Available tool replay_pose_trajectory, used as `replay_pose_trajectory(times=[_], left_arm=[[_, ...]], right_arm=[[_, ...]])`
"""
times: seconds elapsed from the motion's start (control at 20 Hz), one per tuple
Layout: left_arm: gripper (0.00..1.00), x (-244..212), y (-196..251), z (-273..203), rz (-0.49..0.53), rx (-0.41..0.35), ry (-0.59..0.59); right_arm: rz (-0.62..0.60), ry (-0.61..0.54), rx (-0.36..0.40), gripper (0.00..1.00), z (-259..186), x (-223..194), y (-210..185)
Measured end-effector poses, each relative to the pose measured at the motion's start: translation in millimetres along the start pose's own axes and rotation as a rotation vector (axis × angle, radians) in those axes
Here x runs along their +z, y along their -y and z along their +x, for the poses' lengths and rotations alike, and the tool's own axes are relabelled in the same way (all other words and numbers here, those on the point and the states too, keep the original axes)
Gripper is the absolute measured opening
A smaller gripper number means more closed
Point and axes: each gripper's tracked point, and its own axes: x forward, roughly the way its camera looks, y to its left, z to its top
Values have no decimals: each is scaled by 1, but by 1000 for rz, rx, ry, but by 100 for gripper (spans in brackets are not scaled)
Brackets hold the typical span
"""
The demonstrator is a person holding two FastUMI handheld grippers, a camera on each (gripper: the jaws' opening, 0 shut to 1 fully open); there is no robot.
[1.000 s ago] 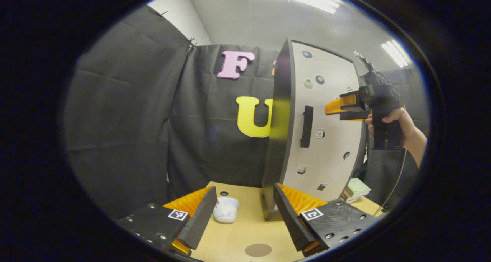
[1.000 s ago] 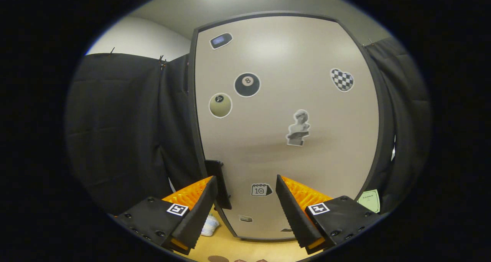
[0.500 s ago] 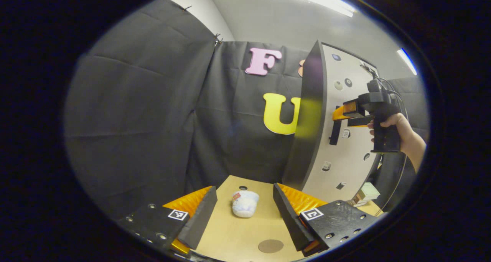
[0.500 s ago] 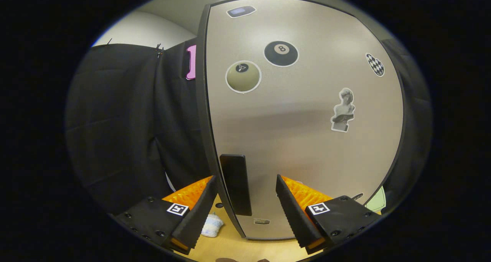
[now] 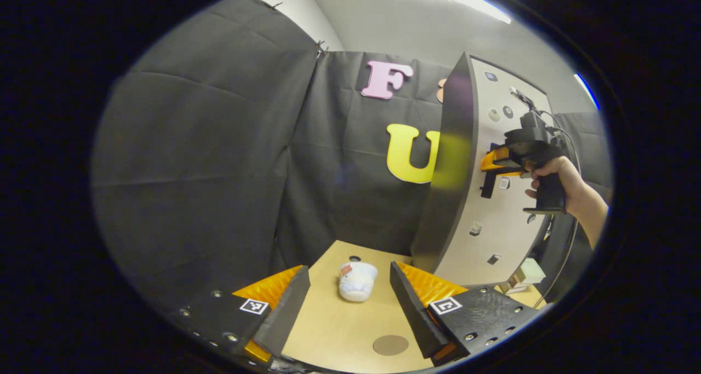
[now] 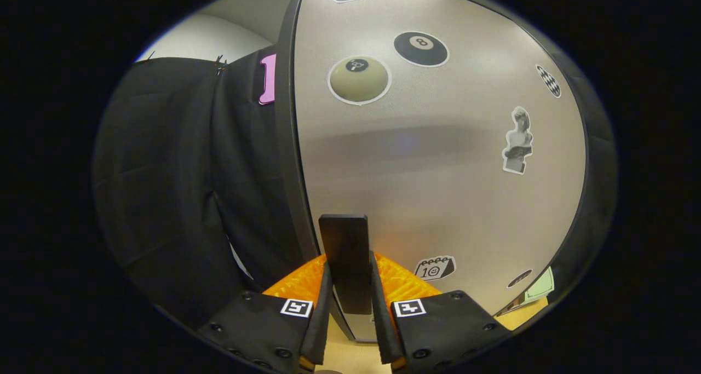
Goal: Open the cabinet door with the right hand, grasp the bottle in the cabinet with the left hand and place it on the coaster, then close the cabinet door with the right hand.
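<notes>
The cabinet [image 5: 448, 171] stands on the wooden table, dark on its side, its beige sticker-covered door [image 6: 438, 171] lying flat against it. My right gripper [image 6: 349, 264] is shut on the door's black vertical handle [image 6: 344, 237], one finger pressing each side. In the left gripper view a hand holds that right gripper [image 5: 495, 160] at the handle [image 5: 486, 185]. My left gripper [image 5: 350, 303] hangs open and empty low over the table, left of the cabinet. The round brown coaster [image 5: 390, 345] lies on the table just ahead, between its fingers.
A white soft bundle [image 5: 357, 281] lies on the table [image 5: 328, 330] beyond the left gripper's fingers, with a small dark hole [image 5: 354, 258] behind it. Stacked boxes [image 5: 526, 272] sit right of the cabinet; a green one [image 6: 539, 286] shows in the right gripper view. Black cloth walls stand behind.
My right gripper moved in to the handle and shut on it; it was open before. The left gripper drew back and leftward from the cabinet, still open.
</notes>
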Motion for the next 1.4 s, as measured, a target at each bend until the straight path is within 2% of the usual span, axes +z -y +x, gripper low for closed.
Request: replay_pose_trajectory(times=[0.2,0.25,0.4,0.45,0.55,0.7,0.9,0.95,1.2,1.4], left_arm=[[91,-3,22,4,-5,-41,-7],[91,-5,27,4,-3,-50,-13],[91,-5,41,2,3,-69,-18],[90,-5,46,1,1,-75,-19],[91,-3,54,-2,-4,-75,-19],[91,2,64,-20,16,-46,-22],[90,10,82,-57,62,34,2],[92,16,90,-65,67,45,11],[89,19,129,-93,115,89,34],[90,10,164,-116,80,97,40]], right_arm=[[-7,6,-1,33,2,-2,1],[-9,11,12,27,-4,0,1],[-31,3,61,22,-4,-2,0],[-43,-3,79,17,-5,-4,-1],[-54,-1,112,17,-14,-5,-2],[-79,9,174,17,-30,-8,-3],[-104,4,281,17,-52,-11,-2],[-103,-2,306,17,-53,-13,-1],[-113,0,401,17,-57,-14,3],[-112,6,459,17,-58,-14,7]])
